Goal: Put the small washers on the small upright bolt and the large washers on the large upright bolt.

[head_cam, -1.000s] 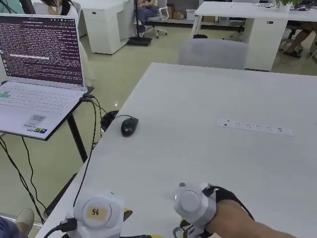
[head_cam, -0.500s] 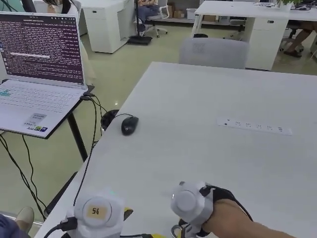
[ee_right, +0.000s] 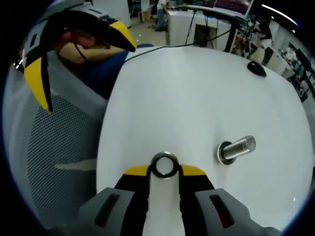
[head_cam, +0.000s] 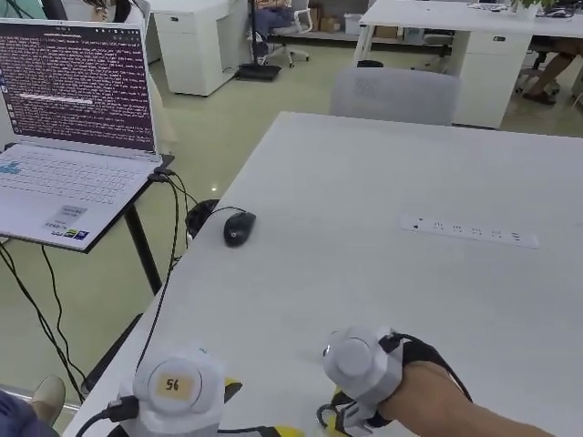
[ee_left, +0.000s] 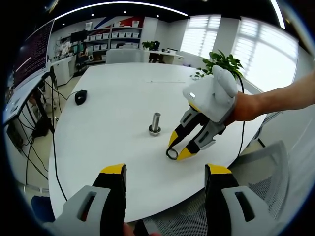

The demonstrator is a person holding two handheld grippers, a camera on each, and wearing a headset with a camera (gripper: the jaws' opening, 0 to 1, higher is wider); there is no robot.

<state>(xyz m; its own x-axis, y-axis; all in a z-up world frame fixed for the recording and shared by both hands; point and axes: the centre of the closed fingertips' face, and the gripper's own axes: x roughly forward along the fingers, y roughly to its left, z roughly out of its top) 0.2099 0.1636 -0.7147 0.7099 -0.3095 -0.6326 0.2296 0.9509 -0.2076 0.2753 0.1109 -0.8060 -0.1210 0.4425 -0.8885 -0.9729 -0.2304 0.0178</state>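
— Nearest first: what of the grip?

— Right tool (ee_right: 164, 173) closed down almost fully, pinching a washer (ee_right: 153, 165) by its edge at the very tips, with the hole clear in front. Looks a thin hold, so no harder squeeze and no jerks.

— And the target?

— Upright bolt (ee_right: 236, 149) just ahead of those tips and off to their right, apart from the washer, not touching. Seems to carry a ring (ee_left: 154, 131) at its foot; cannot tell whether washer or flange, nor whether small bolt or large.

— How to go about it, then?

— Raise the tips above the bolt's top, level the washer, centre the hole over the shaft, then lower straight down. Open only after threading the shaft through. Avoid coming in sideways: likely to tip the bolt.

— Left tool?

— Left tool (ee_left: 165, 172) spread wide, holding nothing, back from the bolt, with the right tool ahead of it and to its right. Best kept out of the path, or ready to steady the base.

— Anything farther out?

— Mouse (head_cam: 239, 228) and power strip (head_cam: 469, 233), well beyond both tools on the bench (head_cam: 364, 182). No bother to the move.
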